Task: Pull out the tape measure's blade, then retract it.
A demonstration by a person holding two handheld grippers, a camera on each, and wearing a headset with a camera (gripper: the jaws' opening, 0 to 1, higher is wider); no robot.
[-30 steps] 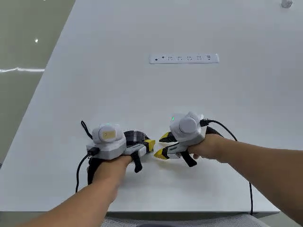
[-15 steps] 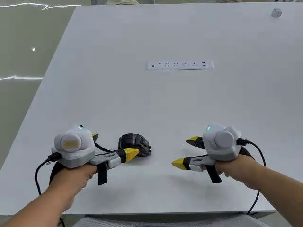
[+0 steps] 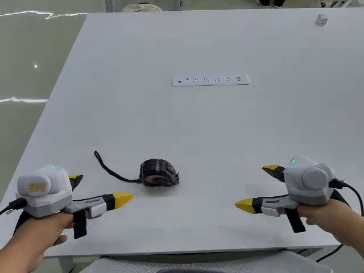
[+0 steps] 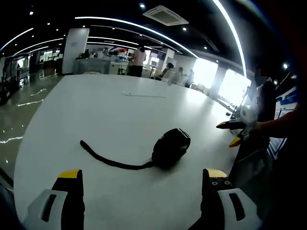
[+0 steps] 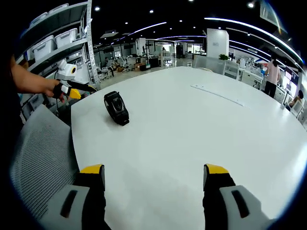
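A black tape measure (image 3: 158, 172) lies on the white table (image 3: 187, 119) near its front edge, its black wrist strap (image 3: 108, 168) trailing to the left. The blade is inside the case. My left gripper (image 3: 100, 190) is open, left of the tape measure and apart from it; its view has the tape measure (image 4: 171, 146) and strap (image 4: 108, 159) ahead of its yellow-tipped fingers (image 4: 71, 174). My right gripper (image 3: 259, 186) is open at the front right, well away from the tape measure (image 5: 116, 107), with nothing between its fingers (image 5: 215, 170).
A white power strip (image 3: 210, 81) lies across the middle of the table. A small grey object (image 3: 321, 20) sits at the far right corner. A grey mesh chair (image 5: 38, 158) stands at the table's front edge. People stand in the background (image 4: 139, 60).
Both grippers have opened and drawn apart from the tape measure, the left one to the left, the right one to the right. The tape measure and its strap now lie free on the table.
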